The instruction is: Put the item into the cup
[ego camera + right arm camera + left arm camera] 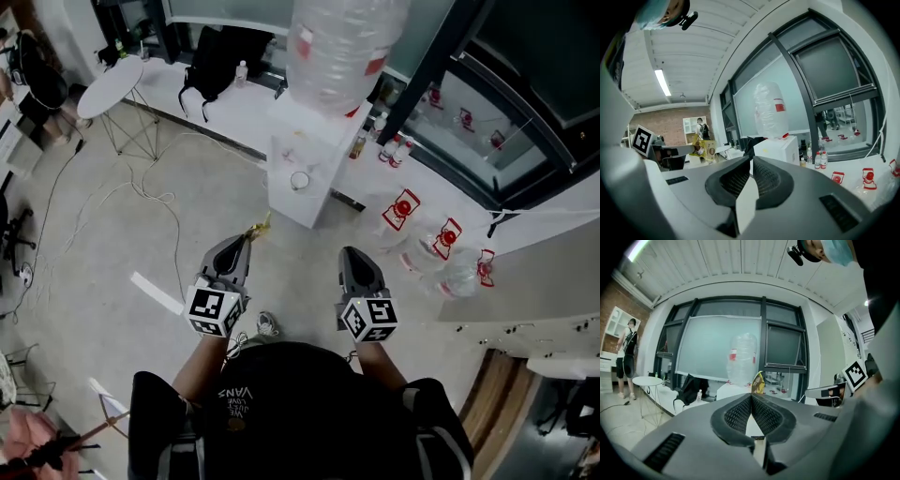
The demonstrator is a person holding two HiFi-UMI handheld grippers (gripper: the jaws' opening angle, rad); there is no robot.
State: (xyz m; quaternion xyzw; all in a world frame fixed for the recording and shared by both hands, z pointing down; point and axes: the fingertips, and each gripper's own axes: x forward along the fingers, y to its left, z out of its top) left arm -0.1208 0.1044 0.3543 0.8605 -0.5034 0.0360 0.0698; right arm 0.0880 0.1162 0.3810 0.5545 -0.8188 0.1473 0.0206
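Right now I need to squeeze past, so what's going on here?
A person faces a water dispenser with a hand-held gripper in each hand. The left hand-held gripper is shut on a small yellow packet; the right hand-held gripper is shut, empty. The cup sits on the dispenser, packet not yet in it.

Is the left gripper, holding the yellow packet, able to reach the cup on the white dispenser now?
Probably yes. The left gripper, shut on the yellow packet, is short of the cup, but only floor lies between them and nothing covers the cup.
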